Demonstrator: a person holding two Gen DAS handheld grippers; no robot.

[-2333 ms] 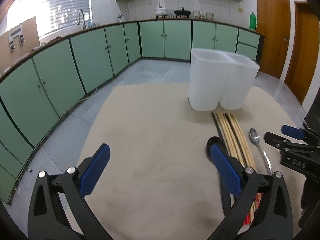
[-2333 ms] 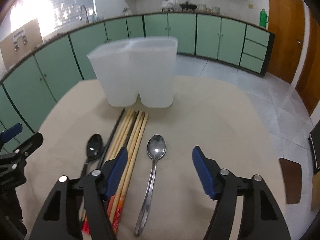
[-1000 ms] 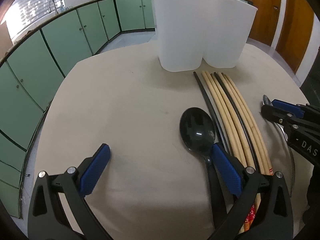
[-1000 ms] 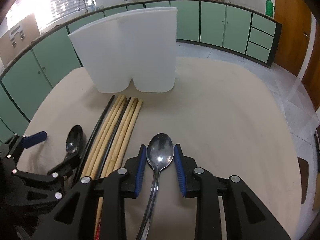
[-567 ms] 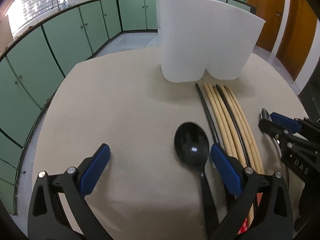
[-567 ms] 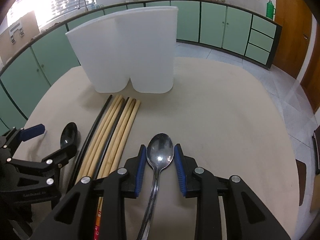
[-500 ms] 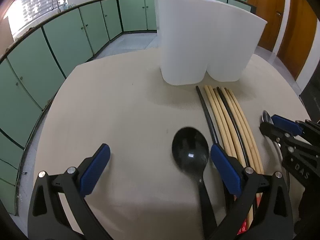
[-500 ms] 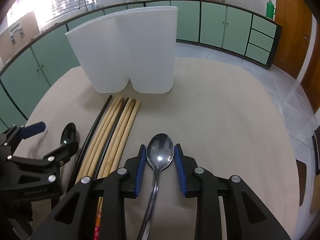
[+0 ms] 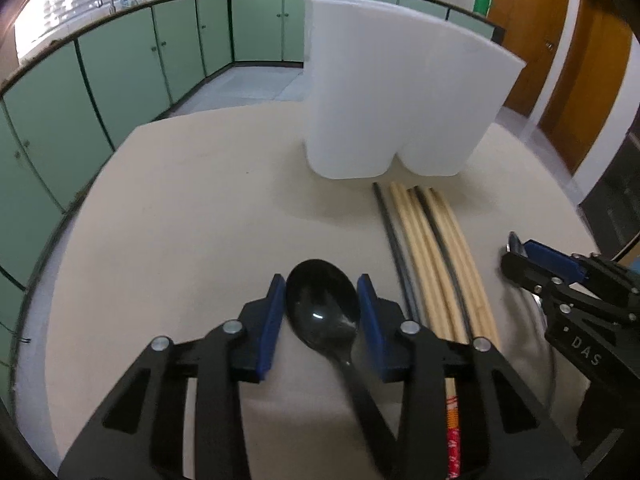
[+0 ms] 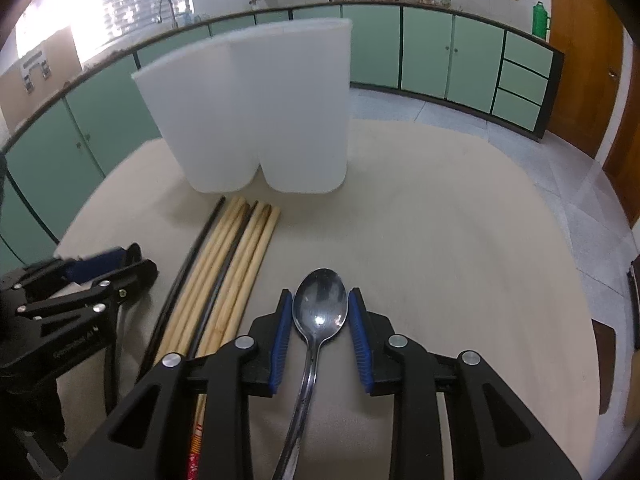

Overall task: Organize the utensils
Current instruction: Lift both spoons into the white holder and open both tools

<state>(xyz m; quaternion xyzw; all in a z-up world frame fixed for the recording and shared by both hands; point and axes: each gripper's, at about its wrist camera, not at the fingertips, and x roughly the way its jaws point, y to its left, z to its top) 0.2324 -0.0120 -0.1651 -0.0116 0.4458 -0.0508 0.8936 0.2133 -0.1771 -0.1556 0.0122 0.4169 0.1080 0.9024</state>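
A black plastic spoon (image 9: pixel 320 308) lies on the beige table (image 9: pixel 192 220). My left gripper (image 9: pixel 322 312) is closing on its bowl, and both blue pads touch the bowl's sides. In the right wrist view my right gripper (image 10: pixel 320 320) is shut on the bowl of a metal spoon (image 10: pixel 320 304), whose handle runs back under the jaws. Between the two spoons lies a row of wooden and black chopsticks (image 9: pixel 436 248). They point at a white two-compartment holder (image 9: pixel 396 108) standing at the far side of the table.
Green kitchen cabinets (image 9: pixel 120 72) curve round behind the table, and wooden doors (image 9: pixel 580 60) stand at the right. The table edge (image 10: pixel 576 264) drops off to a tiled floor at the right. Each gripper shows at the side of the other's view.
My left gripper's jaws have closed from wide open onto the black spoon's bowl after shifting a little to centre on it. The right gripper has kept still, shut on the metal spoon.
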